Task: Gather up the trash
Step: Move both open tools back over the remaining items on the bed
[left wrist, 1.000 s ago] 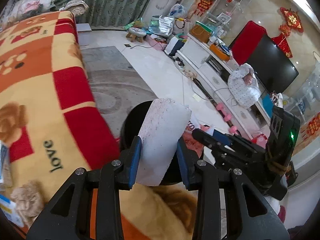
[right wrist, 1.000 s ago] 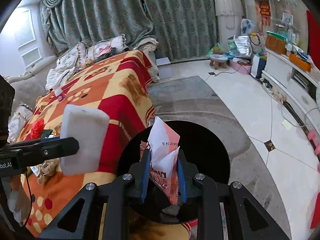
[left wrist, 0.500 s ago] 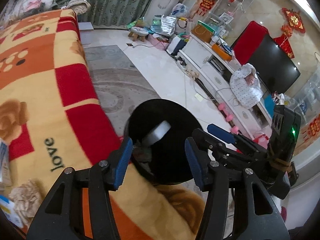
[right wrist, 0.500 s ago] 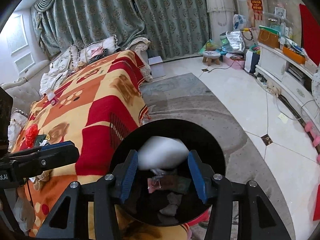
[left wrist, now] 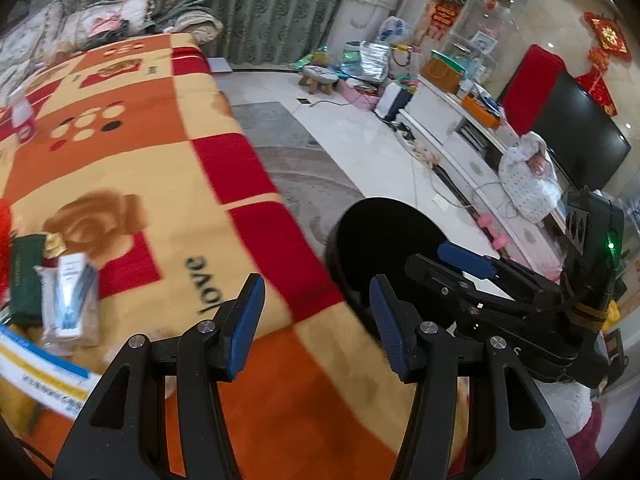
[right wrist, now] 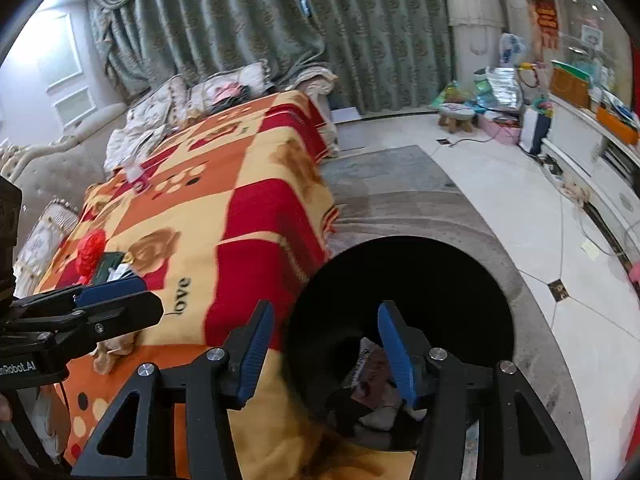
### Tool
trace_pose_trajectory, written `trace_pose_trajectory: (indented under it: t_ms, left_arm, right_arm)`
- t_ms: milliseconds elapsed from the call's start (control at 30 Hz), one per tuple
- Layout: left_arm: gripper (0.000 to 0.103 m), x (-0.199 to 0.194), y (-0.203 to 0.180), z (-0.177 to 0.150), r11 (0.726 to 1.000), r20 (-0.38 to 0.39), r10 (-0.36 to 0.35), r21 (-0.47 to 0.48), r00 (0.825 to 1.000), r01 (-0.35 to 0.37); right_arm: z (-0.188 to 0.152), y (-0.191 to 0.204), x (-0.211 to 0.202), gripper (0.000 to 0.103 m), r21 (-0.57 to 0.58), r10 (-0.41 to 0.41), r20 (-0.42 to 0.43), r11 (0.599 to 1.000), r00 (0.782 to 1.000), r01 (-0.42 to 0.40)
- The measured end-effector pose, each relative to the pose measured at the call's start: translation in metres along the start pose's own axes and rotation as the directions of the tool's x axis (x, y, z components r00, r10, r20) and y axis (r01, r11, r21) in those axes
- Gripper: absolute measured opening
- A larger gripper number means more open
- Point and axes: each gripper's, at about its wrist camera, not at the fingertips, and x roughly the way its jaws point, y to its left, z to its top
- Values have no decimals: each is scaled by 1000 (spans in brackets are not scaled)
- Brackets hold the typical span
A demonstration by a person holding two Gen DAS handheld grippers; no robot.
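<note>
left gripper (left wrist: 316, 320): jaws apart, nothing between the blue pads, tilted downward; just finished opening
right gripper (right wrist: 326, 346): jaws apart, empty, tilted downward; just been opening, slightly further in the last half second
layout: side by side, right gripper's fingers (left wrist: 464, 260) ahead-right of the left

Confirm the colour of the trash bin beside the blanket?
Black, inside and out: the trash bin shows best in the right wrist view.

Black round bin (right wrist: 460, 280) holds crumpled wrappers (right wrist: 370, 368) beside the blanket
</note>
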Motion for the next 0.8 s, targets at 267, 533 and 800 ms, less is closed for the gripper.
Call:
trace_pose_trajectory:
  t_ms: [267,533,800]
  left_arm:
    - [53,-23,39,-12,995,18,86,-45,996,-85]
    - [53,-51,76,-26,987,31,138,-89,990,-135]
    - [53,-92,137,-52,964,29,227,-152,974,-220]
  right_arm:
    - [-1,47,15,57,-71,58,-38,996,998,-61]
    - [-1,93,26,58,-134,124,-72,982,990,-133]
    - [-7,154,39,59,-214,230,-132,943,964,-255]
